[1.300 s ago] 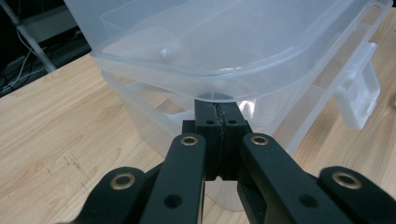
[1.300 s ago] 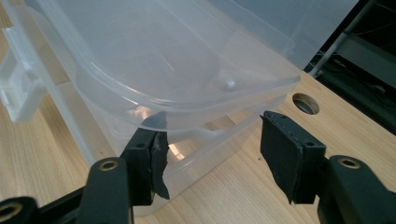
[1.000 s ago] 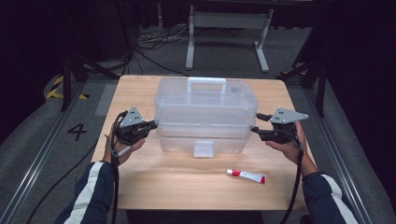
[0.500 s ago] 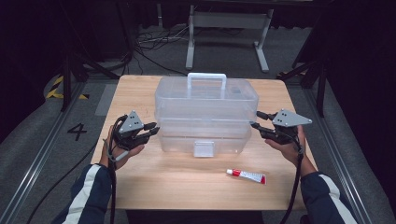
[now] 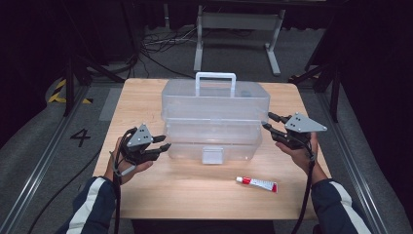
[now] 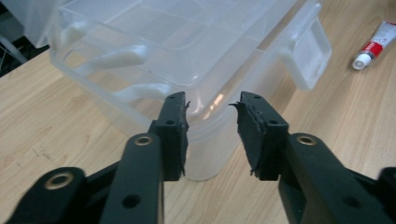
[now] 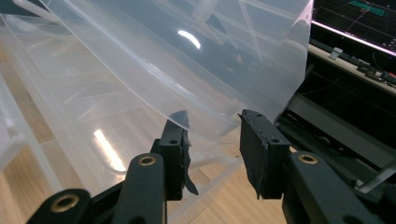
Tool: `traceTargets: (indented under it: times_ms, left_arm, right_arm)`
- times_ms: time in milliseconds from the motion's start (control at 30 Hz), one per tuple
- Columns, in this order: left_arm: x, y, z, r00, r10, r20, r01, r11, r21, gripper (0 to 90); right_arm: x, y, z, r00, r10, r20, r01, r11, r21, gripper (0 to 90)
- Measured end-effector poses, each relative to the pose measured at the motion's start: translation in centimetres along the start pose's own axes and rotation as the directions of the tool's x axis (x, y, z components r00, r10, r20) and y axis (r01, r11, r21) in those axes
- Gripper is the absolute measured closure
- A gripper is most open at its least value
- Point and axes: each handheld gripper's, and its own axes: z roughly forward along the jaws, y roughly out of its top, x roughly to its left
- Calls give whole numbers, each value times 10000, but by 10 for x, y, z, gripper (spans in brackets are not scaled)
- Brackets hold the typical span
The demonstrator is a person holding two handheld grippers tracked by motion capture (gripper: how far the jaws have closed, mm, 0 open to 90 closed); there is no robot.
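A clear plastic box (image 5: pixel 214 131) with a lid and an upright white handle (image 5: pixel 215 80) stands in the middle of the wooden table (image 5: pixel 195 200). My left gripper (image 5: pixel 163 143) sits just off the box's lower left corner. Its jaws have just been opening, and in the left gripper view the left gripper (image 6: pixel 212 105) stands open with that corner of the box (image 6: pixel 154 42) beyond the gap, untouched. My right gripper (image 5: pixel 268 121) is at the box's right end. Its jaws have just been closing. The right gripper (image 7: pixel 215 123) straddles the lid's thin rim (image 7: pixel 140 70), with a gap left between the pads.
A red and white tube (image 5: pixel 256 183) lies on the table near the front right, and the tube (image 6: pixel 373 46) also shows at the upper right of the left gripper view. A metal stand (image 5: pixel 236 29) and cables lie on the floor behind the table. A lit monitor (image 7: pixel 359 18) stands to the right.
My left gripper has come off the box's left side and dropped back toward me with its jaws parted. The white handle now stands up above the lid. My right gripper has stayed at the right end.
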Motion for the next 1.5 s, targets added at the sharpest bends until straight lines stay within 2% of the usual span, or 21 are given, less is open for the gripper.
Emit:
traceTargets:
  times_ms: [133,167,267,400,700,767,933,1067,1133,1233,1367,1500]
  left_arm:
    - [-5,1,6,9998,176,-19,-175,9997,177,543]
    - [-6,1,6,9998,181,30,-181,9998,77,526]
    - [-6,1,6,9998,180,66,-181,9998,23,521]
    - [-8,2,7,9996,237,119,-236,9997,-20,510]
    - [-12,4,14,9980,615,-173,-613,9980,147,494]
    - [-12,4,14,9984,552,-106,-551,9984,125,494]
    - [-10,4,12,9981,577,-228,-575,9983,106,505]
    - [-6,2,11,9976,576,-373,-564,9979,307,479]
    - [-4,1,10,9987,454,-229,-450,9988,175,471]
    - [-4,1,12,9979,571,-303,-564,9981,248,474]
    - [1,0,12,9992,382,-145,-380,9992,132,493]
    - [1,1,14,9987,423,-292,-418,9989,201,489]
  right_arm:
    - [1,3,0,9996,133,260,-127,9996,-251,639]
    - [2,4,0,9992,203,345,-193,9994,-286,644]
    - [5,5,0,9974,125,709,-97,9992,-389,665]
    - [5,6,-2,9958,59,915,-6,9984,-574,685]
    - [6,12,1,9902,-67,1392,175,9969,-766,707]
    - [6,12,1,9900,-75,1408,186,9968,-773,709]
    - [7,15,1,9875,-137,1573,259,9968,-758,716]
    - [6,20,0,9870,-163,1596,297,9962,-820,723]
    - [6,22,1,9854,-179,1694,322,9961,-819,727]
    - [4,24,2,9831,-171,1822,328,9959,-838,732]
    - [2,26,4,9826,49,1855,130,9954,-953,734]
    - [-1,30,6,9810,235,1927,-44,9951,-989,738]
